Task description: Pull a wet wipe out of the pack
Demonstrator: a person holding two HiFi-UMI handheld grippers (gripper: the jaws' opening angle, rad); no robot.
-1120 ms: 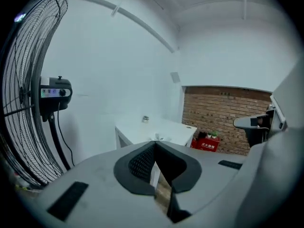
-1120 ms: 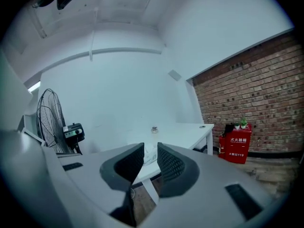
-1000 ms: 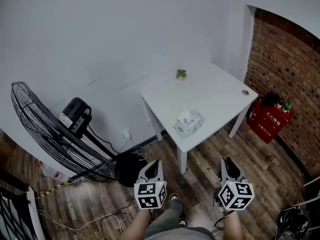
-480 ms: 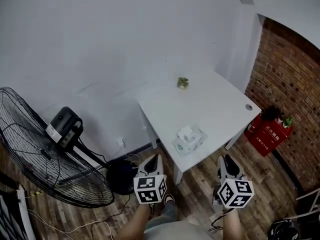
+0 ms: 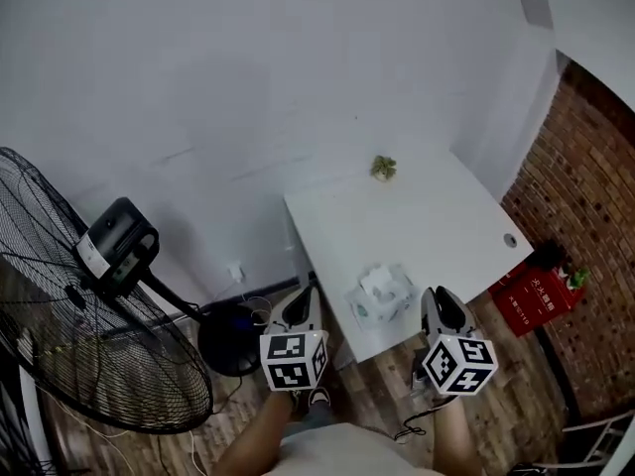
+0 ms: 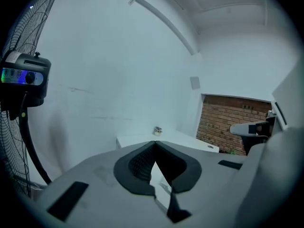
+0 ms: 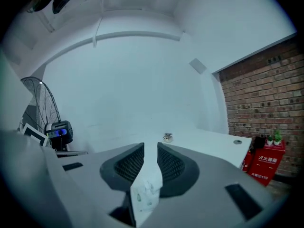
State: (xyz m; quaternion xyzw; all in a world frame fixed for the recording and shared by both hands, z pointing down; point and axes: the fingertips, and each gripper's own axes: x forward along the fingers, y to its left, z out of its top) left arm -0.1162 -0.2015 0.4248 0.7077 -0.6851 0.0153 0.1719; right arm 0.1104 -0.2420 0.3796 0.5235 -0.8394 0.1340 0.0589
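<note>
Since the pack (image 5: 381, 296) lay close to the near edge of the table (image 5: 437, 226), with a wipe tuft standing up from its top, I held both tools low and short of that edge, noses aimed at it. Neither had reached the table, so I judged the pull not yet begun.

My left gripper (image 6: 154, 144) had its pads pressed together at the tips and carried nothing. I took it as the one to pin the pack down, though that is only a guess. My right gripper (image 7: 150, 151) kept its jaws a slim gap apart, with nothing between them; through that gap I could see the pack, lined up for a pinch on the tuft. The gap looked narrow, so a wider spread might have been needed first.

Little stood in the way. A small plant (image 5: 384, 168) sat at the far side of the table, well apart from the pack, and the rest of the top was bare apart from a cable hole (image 5: 510, 240). A big fan (image 5: 60, 345) stood on the floor to my left and a red box (image 5: 531, 300) by the brick wall (image 5: 595, 196) to my right, both clear of my reach. The loose pack sliding under the pull seemed the main risk.
</note>
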